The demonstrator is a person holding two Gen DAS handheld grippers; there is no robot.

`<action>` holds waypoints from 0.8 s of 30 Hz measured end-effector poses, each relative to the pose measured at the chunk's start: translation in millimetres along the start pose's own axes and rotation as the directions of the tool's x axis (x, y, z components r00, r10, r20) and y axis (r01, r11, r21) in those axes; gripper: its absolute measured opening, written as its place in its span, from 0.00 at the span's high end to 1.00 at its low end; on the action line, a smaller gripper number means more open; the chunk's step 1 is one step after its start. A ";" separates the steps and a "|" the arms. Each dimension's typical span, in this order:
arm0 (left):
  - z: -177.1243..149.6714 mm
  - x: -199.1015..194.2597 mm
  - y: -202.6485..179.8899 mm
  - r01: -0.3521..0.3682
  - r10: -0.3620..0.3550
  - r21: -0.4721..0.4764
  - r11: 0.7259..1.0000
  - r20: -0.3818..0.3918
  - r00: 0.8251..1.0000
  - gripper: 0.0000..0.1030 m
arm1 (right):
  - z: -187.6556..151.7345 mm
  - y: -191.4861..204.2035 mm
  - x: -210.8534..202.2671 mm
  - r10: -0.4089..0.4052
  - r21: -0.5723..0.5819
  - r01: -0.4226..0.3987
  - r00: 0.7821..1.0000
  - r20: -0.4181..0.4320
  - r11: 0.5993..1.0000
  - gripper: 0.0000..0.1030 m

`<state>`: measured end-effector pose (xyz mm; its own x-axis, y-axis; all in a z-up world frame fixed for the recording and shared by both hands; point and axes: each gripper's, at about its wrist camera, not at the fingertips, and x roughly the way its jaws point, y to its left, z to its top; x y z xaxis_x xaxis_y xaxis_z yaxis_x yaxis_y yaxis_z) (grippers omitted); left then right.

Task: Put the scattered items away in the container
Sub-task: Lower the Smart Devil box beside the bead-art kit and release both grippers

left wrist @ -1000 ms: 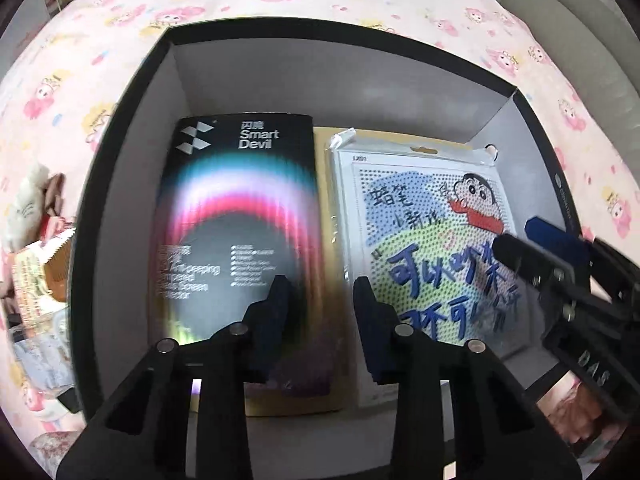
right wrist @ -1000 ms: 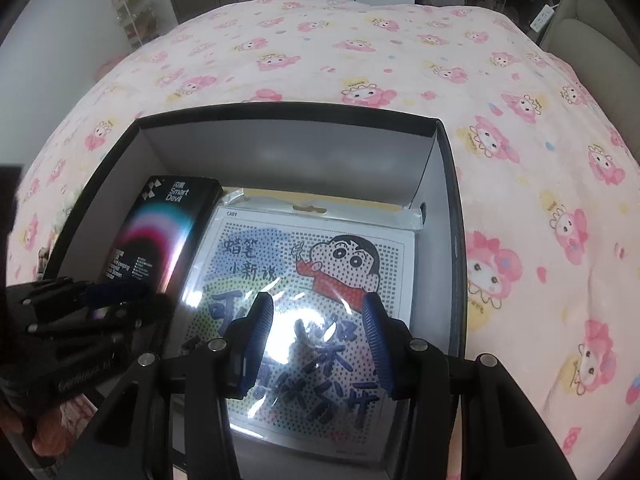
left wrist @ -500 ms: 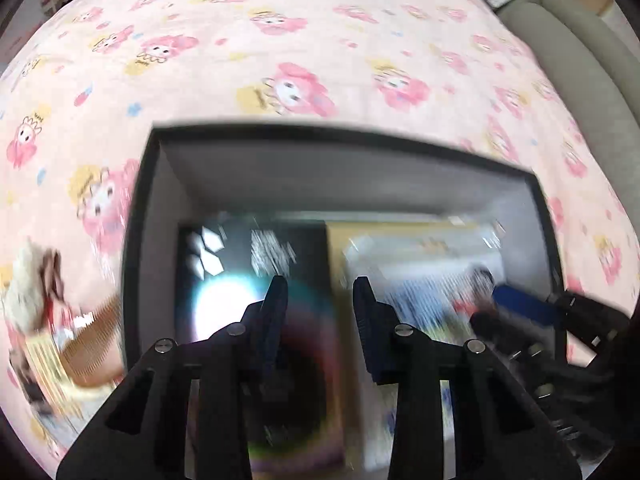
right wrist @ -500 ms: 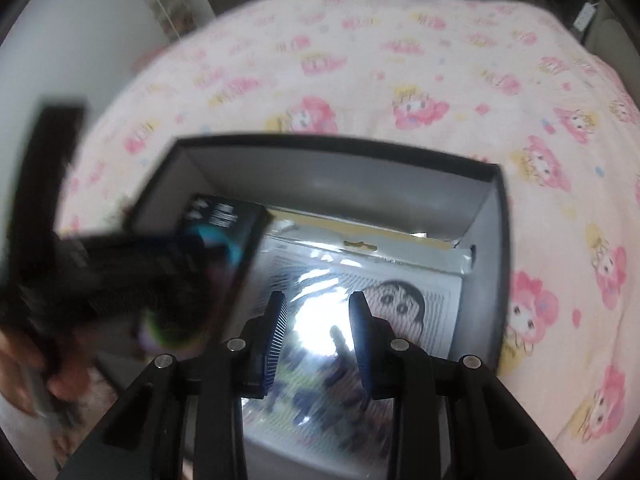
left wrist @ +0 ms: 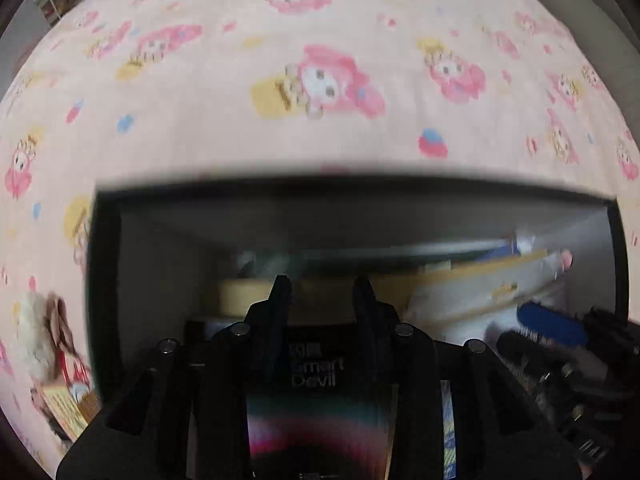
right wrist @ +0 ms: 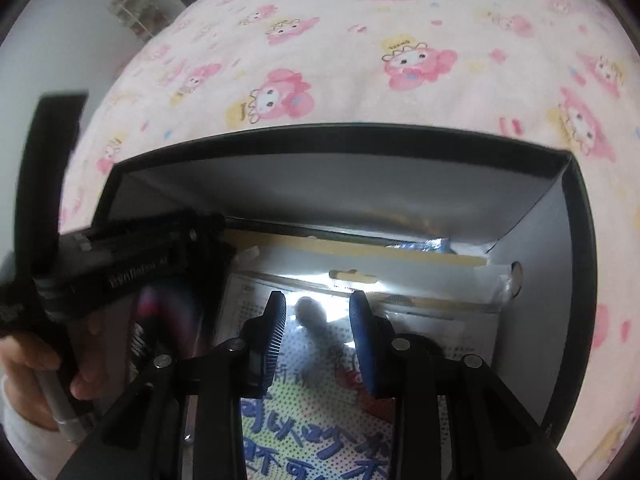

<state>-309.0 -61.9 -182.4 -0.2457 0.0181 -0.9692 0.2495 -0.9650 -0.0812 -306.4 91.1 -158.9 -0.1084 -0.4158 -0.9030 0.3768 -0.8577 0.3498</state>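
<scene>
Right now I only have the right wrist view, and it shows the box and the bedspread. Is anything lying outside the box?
Observer: Yes. The left wrist view shows a plush toy on the bedspread, left of the box.
Operator: Anything else beside it?
Observer: A yellow card packet lies next to the toy, on the side nearer the camera.
Operator: My view blurs whatever is under the left gripper. What is it?
Observer: A black pack printed "Smart Devil", inside the box. The left gripper is over it, jaws apart and not gripping it.
</scene>
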 end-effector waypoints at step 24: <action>-78.2 -21.6 -22.4 0.325 -0.329 -0.057 0.944 -0.089 0.940 0.51 | -88.2 14.3 -39.6 -0.131 0.016 0.131 0.991 0.007 0.991 0.67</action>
<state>-236.1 -20.2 -177.9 -0.2297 0.3574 -0.9053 0.2094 -0.8902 -0.4046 -215.6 121.9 -140.2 -0.1635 -0.3023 -0.9391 0.3443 -0.9095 0.2329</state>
